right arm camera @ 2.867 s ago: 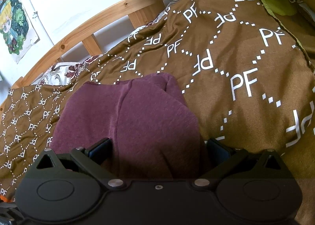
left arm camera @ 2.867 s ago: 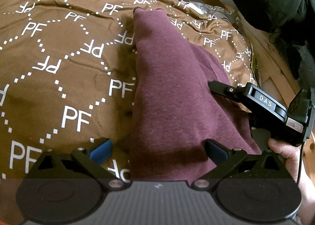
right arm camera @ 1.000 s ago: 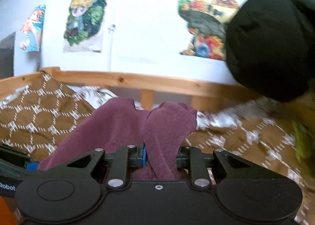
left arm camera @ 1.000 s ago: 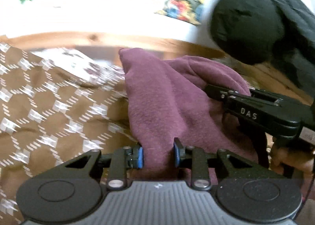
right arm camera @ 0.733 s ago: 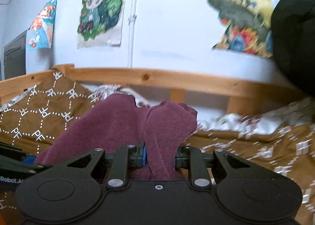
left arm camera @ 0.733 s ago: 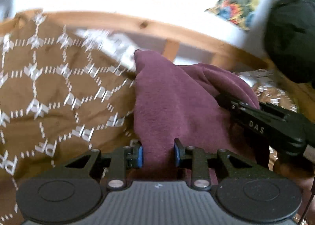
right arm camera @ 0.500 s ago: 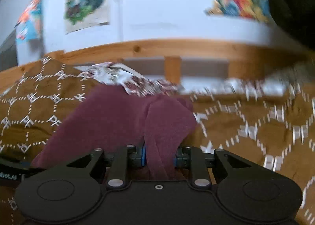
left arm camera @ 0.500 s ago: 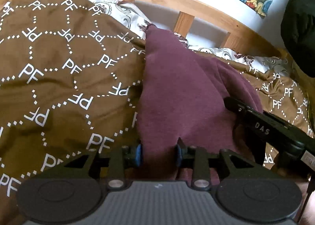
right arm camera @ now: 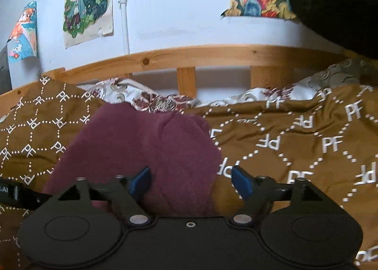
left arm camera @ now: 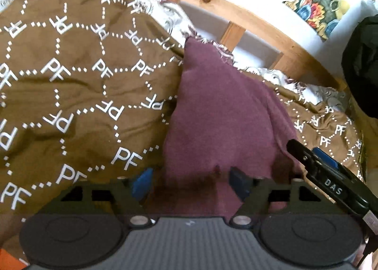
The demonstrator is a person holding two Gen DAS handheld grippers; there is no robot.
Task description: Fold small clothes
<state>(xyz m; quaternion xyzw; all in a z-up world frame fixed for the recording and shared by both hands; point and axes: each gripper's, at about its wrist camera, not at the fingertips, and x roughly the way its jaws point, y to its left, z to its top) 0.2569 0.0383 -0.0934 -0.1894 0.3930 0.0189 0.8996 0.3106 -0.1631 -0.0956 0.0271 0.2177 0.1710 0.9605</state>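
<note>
A maroon garment (left arm camera: 219,116) lies folded on the brown "PF" blanket (left arm camera: 70,95), stretching away toward the wooden bed rail. My left gripper (left arm camera: 190,179) is open, its blue pads either side of the garment's near edge. My right gripper (right arm camera: 192,181) is open too, over the garment's near right part (right arm camera: 151,149). The right gripper also shows in the left wrist view (left arm camera: 323,170), at the garment's right side.
A wooden bed rail (right arm camera: 189,57) runs along the far side, with a patterned sheet (right arm camera: 160,100) below it. A black jacket (left arm camera: 363,62) hangs at the right. Posters (right arm camera: 87,3) are on the white wall.
Both grippers have opened and let go of the maroon garment, which now lies on the blanket. Half a second ago both were shut on its near edge.
</note>
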